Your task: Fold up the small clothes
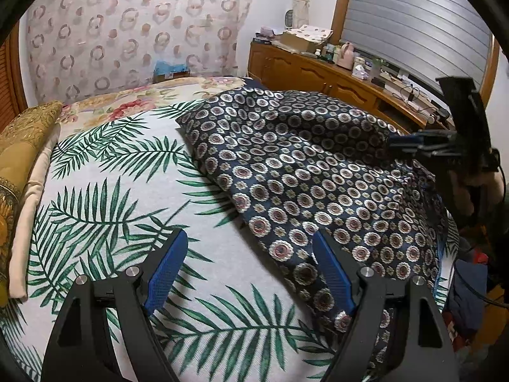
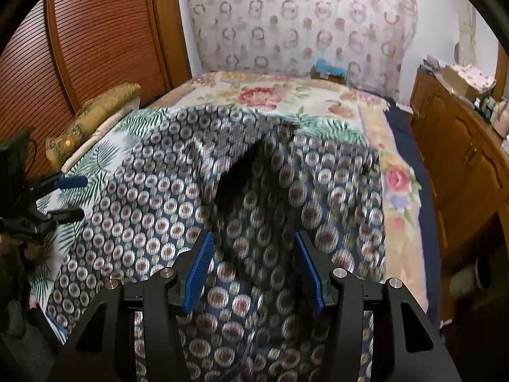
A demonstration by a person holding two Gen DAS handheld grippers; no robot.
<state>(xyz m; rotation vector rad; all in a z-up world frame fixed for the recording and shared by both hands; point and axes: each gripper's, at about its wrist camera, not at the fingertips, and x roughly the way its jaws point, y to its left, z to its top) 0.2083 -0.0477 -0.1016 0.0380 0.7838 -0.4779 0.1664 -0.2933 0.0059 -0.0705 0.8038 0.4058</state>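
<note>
Palm-leaf bedspread (image 1: 105, 191) covers the bed, with the navy patterned garment (image 1: 318, 175) spread across centre-right of the left wrist view. Your left gripper (image 1: 251, 242) stands wide apart over bare bedspread, holding nothing. Your right gripper (image 2: 253, 242) stands partly apart above blurred cloth; no pad presses it.

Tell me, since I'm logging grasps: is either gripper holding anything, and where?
Neither: left gripper and right gripper stand open over the patterned garment.
</note>
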